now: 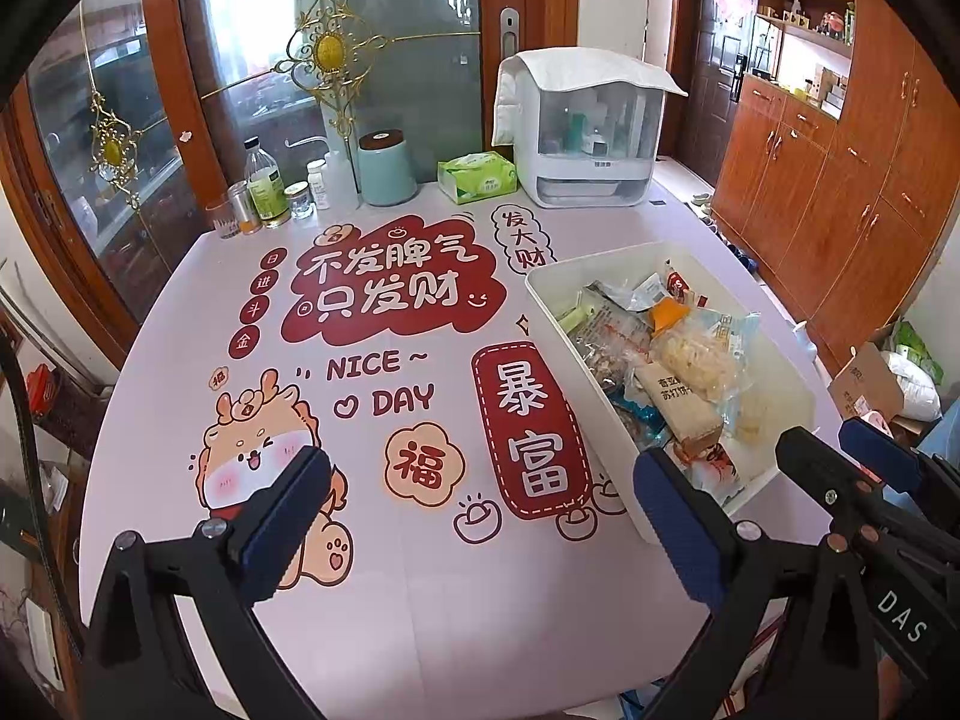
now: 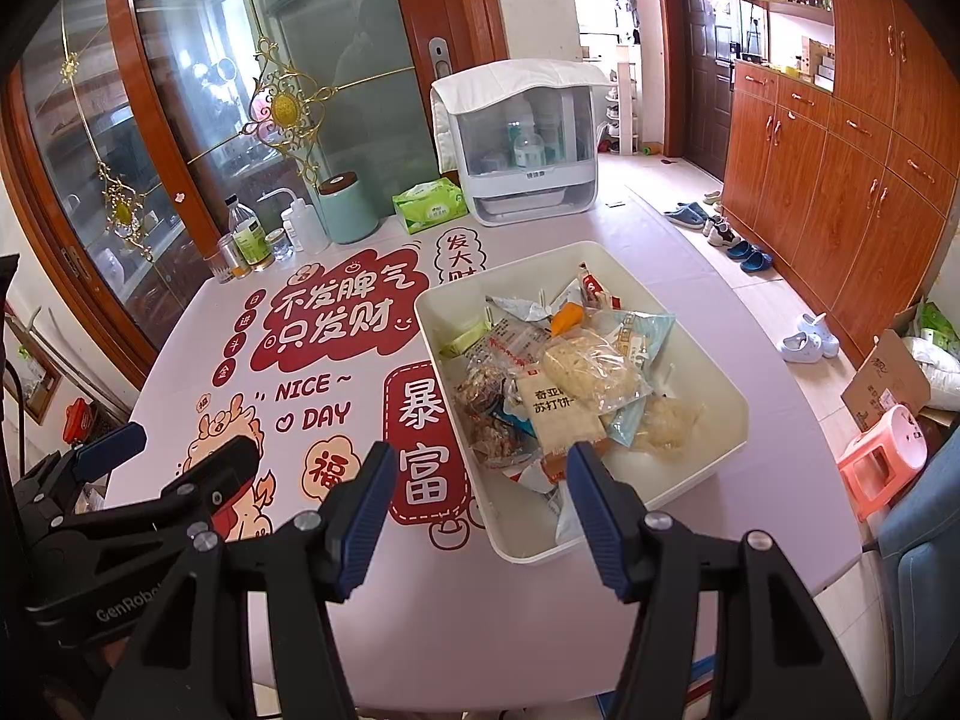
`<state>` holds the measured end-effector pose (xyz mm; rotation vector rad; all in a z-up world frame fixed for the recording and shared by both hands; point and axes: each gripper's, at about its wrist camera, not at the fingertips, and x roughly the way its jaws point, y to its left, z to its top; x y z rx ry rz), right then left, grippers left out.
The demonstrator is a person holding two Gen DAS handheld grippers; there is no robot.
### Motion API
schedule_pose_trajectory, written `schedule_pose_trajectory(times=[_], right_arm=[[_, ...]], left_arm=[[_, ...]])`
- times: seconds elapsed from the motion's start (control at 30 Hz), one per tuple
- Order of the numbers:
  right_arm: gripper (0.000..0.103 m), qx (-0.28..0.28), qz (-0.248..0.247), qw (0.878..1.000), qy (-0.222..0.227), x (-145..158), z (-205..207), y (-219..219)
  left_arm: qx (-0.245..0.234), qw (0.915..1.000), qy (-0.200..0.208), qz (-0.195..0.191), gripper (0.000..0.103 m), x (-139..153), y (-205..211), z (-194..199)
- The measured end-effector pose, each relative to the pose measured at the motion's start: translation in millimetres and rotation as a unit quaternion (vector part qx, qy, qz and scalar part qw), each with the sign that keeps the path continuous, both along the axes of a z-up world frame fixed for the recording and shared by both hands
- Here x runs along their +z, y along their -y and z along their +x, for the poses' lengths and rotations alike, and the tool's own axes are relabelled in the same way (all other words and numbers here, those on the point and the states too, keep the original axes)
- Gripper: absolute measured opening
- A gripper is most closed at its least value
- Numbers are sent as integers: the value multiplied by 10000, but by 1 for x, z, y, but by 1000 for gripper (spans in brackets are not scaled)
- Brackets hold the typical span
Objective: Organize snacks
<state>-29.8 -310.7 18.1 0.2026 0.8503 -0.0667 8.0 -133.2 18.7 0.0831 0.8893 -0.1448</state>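
Covering most of both views is a pale pink round table point(image 2: 540, 612) printed with red and cartoon lettering. Along its far edge are ranged a white plastic cabinet draped with a white cloth point(image 2: 521, 141), a mint-green cylindrical canister with a brown lid point(image 2: 348, 210), a green tissue pack point(image 2: 429, 205) and a cluster of small bottles and jars point(image 2: 258, 240). Near the right edge is set a cream rectangular plastic bin point(image 2: 729, 387), in which the assorted packaged snacks point(image 2: 576, 384) are heaped loosely; none is seen lying on the bare tabletop. Gathering is judged complete, whereas sorting within the bin is judged not yet begun. At the near edge are held the two black grippers with blue pads. The right gripper point(image 2: 474, 516) is aimed at the bin's near end, fingers spread, nothing between them. The left gripper point(image 1: 480, 528) is likewise spread wide and empty, over the printed cartoon.
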Motion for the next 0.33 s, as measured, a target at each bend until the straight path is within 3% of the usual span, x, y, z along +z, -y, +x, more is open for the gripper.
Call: schedule_pose_trajectory(times=[0.33], right_arm=[[60, 0, 0, 10000, 1, 0, 0, -1]], left_arm=[[-3, 10000, -33, -13, 101, -2, -3, -6]])
